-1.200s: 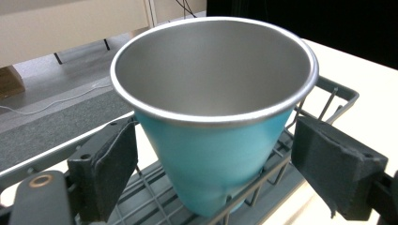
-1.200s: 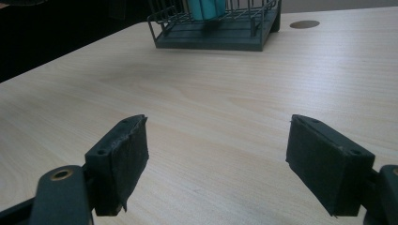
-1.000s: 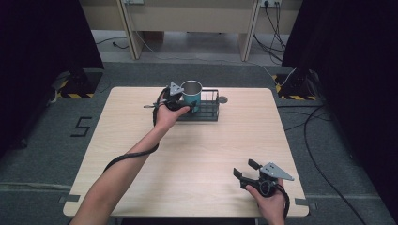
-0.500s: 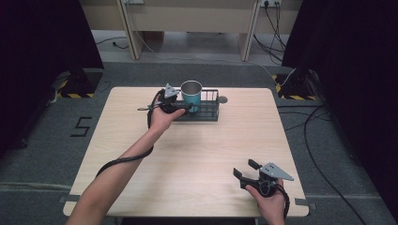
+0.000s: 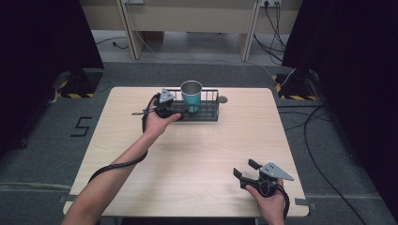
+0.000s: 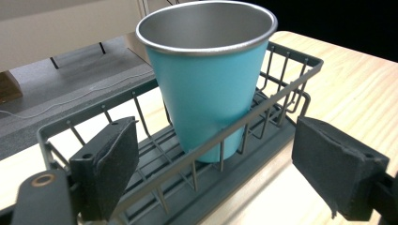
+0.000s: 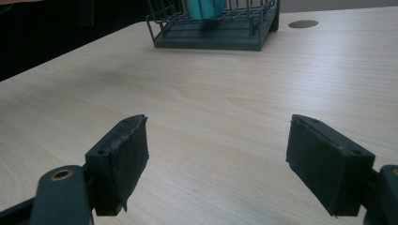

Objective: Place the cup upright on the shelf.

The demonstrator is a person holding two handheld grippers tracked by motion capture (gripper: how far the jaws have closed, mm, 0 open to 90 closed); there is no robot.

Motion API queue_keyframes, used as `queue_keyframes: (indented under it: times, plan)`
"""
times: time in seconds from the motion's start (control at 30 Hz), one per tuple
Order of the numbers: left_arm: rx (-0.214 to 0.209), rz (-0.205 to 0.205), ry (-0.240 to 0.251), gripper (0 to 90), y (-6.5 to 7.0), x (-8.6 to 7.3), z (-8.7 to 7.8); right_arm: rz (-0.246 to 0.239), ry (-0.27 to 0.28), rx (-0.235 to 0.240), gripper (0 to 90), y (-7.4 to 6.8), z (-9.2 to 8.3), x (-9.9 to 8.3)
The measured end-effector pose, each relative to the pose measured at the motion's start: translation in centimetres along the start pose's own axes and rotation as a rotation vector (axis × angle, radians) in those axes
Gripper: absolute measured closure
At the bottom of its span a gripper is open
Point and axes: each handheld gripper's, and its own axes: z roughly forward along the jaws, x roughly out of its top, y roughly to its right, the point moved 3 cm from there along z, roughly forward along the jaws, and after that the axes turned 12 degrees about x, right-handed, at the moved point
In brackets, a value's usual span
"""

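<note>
**Left tongs drawn back from the cup**

Pulled a little toward the left of the high view since a second ago, the left tongs (image 5: 180, 108) now sit at the left end of the wire basket (image 5: 211, 115) rather than up against the teal cup (image 5: 191, 95). The right tongs (image 5: 245, 171) have stayed where they were, at the lower right of the frame.

From above, the basket lies just above the middle of the frame, near the far edge of the pale wooden counter (image 5: 197, 154), and the cup stands upright inside it, toward its left half. A small round dark spot (image 5: 222, 99) marks the counter just right of the basket.

In the left gripper view the left tongs (image 6: 216, 168) are spread wide: one pad sits at the lower left, inside the basket (image 6: 291, 89), the other at the lower right, outside its front rail. The cup (image 6: 206, 84) rises between them in the upper middle, metal inside, touching neither pad.

In the right gripper view the right tongs (image 7: 218, 154) are likewise wide apart over bare counter (image 7: 211, 93), holding nothing. The basket (image 7: 211, 35) and the cup's base (image 7: 204, 8) show at the top of that frame, well apart from the pads.
</note>
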Motion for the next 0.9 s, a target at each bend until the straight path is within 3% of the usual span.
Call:
queue_keyframes:
  times: [0.7, 0.9]
  plan:
    - [-0.014, 0.018, 0.017, 14.6, -0.6, -1.9, -3.5, 0.0, -0.005, -0.004, 22.3, 0.0, 0.0, 0.0]
    - [-0.027, 0.021, 0.022, 14.6, -0.7, -3.0, -5.2, 0.0, -0.005, -0.005, 22.3, 0.0, 0.0, 0.0]
